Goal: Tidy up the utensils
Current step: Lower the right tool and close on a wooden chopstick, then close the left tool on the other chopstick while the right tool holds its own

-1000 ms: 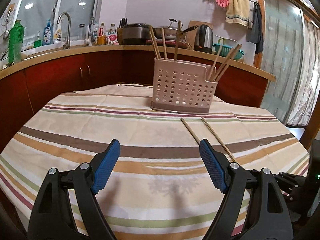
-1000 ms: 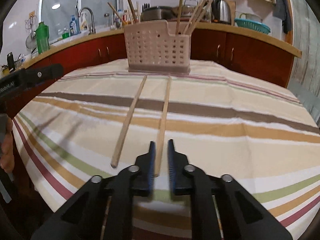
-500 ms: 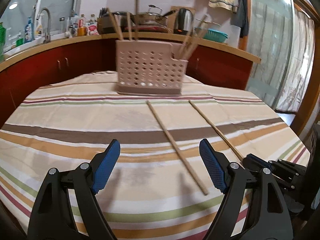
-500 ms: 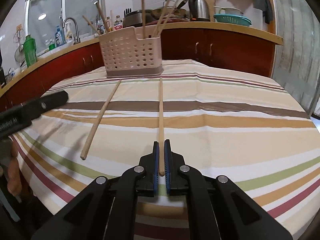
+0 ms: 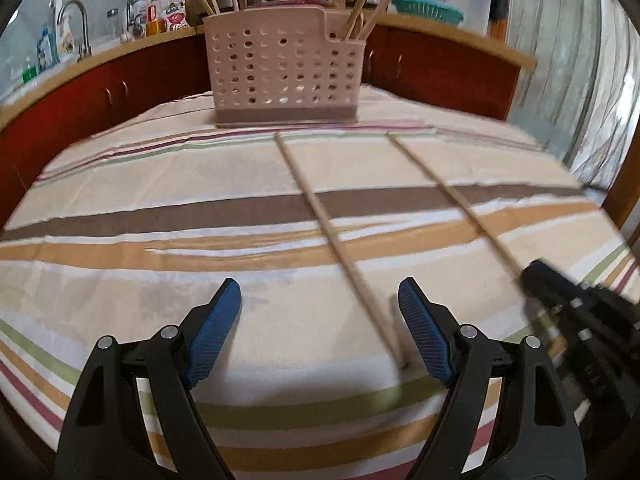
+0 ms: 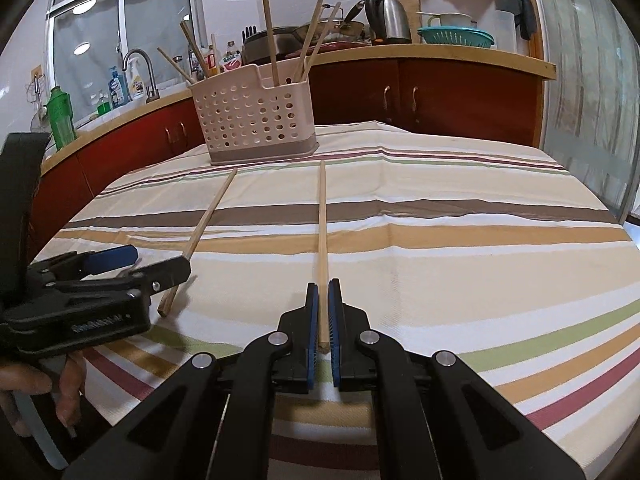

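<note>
A pink perforated utensil holder (image 5: 285, 76) (image 6: 256, 118) stands at the far side of the striped tablecloth, with several wooden chopsticks upright in it. Two loose chopsticks lie on the cloth. My left gripper (image 5: 320, 304) is open, its jaws on either side of the near end of the left chopstick (image 5: 332, 236) (image 6: 204, 220). My right gripper (image 6: 323, 300) is shut on the near end of the right chopstick (image 6: 322, 240) (image 5: 452, 196), which rests along the cloth. The right gripper also shows in the left wrist view (image 5: 536, 276), and the left gripper in the right wrist view (image 6: 148, 262).
The round table with the striped cloth (image 5: 160, 216) has its edge close below both grippers. Red cabinets and a counter (image 6: 440, 92) with a kettle, pots, bottles and a sink run behind the table. A hand (image 6: 36, 376) holds the left gripper.
My left gripper has swung right and forward until its jaws straddle the left chopstick's near end. My right gripper has closed on the right chopstick's end and shifted a little.
</note>
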`<move>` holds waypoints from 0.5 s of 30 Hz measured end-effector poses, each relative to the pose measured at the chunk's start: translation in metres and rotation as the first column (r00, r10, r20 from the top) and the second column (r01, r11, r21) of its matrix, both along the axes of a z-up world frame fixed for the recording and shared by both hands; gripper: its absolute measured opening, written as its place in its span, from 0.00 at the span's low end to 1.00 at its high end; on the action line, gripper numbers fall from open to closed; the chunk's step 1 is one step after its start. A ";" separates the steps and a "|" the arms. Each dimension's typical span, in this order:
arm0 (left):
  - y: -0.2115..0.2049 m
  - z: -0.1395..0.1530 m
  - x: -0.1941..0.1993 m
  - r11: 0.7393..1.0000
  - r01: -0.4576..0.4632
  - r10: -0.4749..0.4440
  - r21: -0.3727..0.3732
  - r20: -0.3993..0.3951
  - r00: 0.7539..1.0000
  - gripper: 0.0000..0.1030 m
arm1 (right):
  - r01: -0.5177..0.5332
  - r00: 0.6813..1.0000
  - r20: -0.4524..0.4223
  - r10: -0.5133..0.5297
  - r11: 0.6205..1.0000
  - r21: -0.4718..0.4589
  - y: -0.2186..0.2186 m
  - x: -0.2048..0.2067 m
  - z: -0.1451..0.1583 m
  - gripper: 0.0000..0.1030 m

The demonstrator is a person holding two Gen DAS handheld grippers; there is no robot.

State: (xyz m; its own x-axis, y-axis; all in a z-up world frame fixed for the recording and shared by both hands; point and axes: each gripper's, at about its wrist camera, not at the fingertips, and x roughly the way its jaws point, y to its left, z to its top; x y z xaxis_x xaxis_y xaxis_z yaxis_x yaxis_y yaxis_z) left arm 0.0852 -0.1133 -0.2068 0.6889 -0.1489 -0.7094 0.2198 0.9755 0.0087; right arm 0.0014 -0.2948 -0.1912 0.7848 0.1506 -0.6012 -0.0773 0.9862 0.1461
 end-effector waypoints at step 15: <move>0.090 0.004 -0.001 0.998 -0.060 0.061 -0.034 0.018 0.998 0.68 | -0.026 1.000 0.003 0.026 1.000 -0.016 0.014 0.004 0.003 0.06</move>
State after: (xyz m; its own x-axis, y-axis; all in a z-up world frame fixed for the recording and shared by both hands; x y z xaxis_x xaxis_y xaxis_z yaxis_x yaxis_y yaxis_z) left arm 0.0842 -0.0231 -0.2031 0.7105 -0.1298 -0.6916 0.1603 0.9869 -0.0205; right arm 0.0055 -0.2805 -0.1885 0.7829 0.1613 -0.6008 -0.1033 0.9861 0.1301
